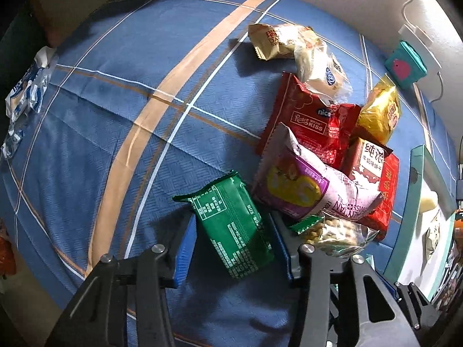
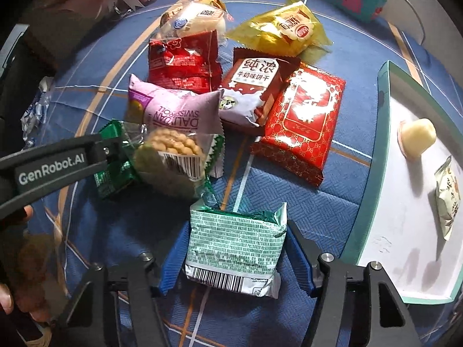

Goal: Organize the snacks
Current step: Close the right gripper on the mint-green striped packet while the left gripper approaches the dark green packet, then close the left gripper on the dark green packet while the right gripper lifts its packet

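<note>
The right gripper point(image 2: 235, 257) is pinching a silver-green biscuit pack point(image 2: 235, 248) between its blue pads, just beside the teal-rimmed tray point(image 2: 373, 173). The left gripper point(image 1: 231, 243) is bracketing a dark green snack pack point(image 1: 234, 225); its pads are probably squeezing it, though contact is hard to judge. Beyond, the snack pile point(image 2: 231, 86) is lying on the blue checked cloth point(image 1: 115, 115). Both packs are wanting straight lifts, keeping clear of the clear-wrapped biscuit bag point(image 2: 173, 159).

A home setting: checked blue tablecloth point(image 1: 121, 133), snack packets point(image 2: 298, 121), teal-rimmed tray point(image 2: 373, 190).
</note>
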A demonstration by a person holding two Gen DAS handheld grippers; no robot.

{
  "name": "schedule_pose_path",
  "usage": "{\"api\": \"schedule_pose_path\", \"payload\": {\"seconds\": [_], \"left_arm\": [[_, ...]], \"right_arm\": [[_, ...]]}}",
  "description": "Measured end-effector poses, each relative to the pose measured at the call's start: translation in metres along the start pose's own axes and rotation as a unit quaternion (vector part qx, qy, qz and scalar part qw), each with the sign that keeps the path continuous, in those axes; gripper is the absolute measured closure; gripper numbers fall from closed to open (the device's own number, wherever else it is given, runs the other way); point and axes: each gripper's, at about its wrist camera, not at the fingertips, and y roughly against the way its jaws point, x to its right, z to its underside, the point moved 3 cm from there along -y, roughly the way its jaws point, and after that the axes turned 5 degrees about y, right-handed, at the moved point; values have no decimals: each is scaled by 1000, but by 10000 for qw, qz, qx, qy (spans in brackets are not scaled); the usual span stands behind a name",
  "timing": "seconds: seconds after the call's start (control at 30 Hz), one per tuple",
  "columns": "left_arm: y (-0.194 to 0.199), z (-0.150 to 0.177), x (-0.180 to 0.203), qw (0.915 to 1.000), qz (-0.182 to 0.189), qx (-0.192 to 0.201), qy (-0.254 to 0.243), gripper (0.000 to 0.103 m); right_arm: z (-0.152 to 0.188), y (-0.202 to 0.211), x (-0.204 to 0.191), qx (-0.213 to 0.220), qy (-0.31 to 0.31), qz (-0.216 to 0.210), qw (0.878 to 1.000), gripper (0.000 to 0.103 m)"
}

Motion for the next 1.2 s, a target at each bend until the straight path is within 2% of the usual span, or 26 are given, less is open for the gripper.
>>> {"api": "schedule_pose_path", "payload": {"seconds": [0.07,0.17,0.2,0.47,0.6,0.8,0.9,1.0,1.2], "left_arm": [[1,0,0,10000,17,49,23,58],[8,-4,2,9998,23,185,73,72],[9,-5,2,9997,22,208,83,73],[10,-6,2,9998,36,176,89,72],[4,-6,-1,9999,111,23,66,53],[-15,-1,-2,9998,-43,-172,-17,53],[-19,1,-4,9998,-107,-169,26,61],[-10,-4,-11,9999,1,-29,152,62],[22,-11,-15,9985,110,468,256,62]], "right_arm": [[0,3,1,42,-15,-13,10000,38],[-2,8,4,130,-11,-56,9999,38],[-3,9,4,160,-10,-72,9998,38],[-2,22,5,266,-9,-122,9996,38],[1,11,3,111,38,-104,9999,38],[3,4,2,-12,99,-78,9999,38],[2,4,3,-17,100,-83,9999,38],[1,7,2,33,93,-97,9999,38],[-3,32,5,438,-15,-214,9988,38]]}}
